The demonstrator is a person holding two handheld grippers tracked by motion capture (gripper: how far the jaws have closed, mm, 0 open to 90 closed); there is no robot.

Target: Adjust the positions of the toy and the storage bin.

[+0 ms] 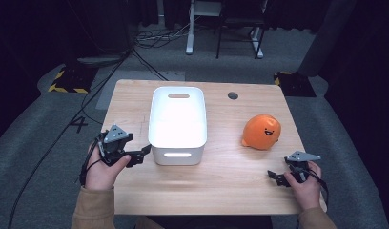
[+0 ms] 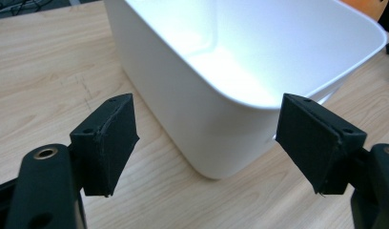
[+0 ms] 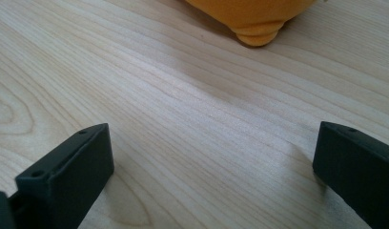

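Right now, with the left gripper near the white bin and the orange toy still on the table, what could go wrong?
1. The left gripper is open beside the white bin; its corner lies ahead of the jaws, so a push could slide it.
2. The orange plush toy is round and may roll from the open right gripper.
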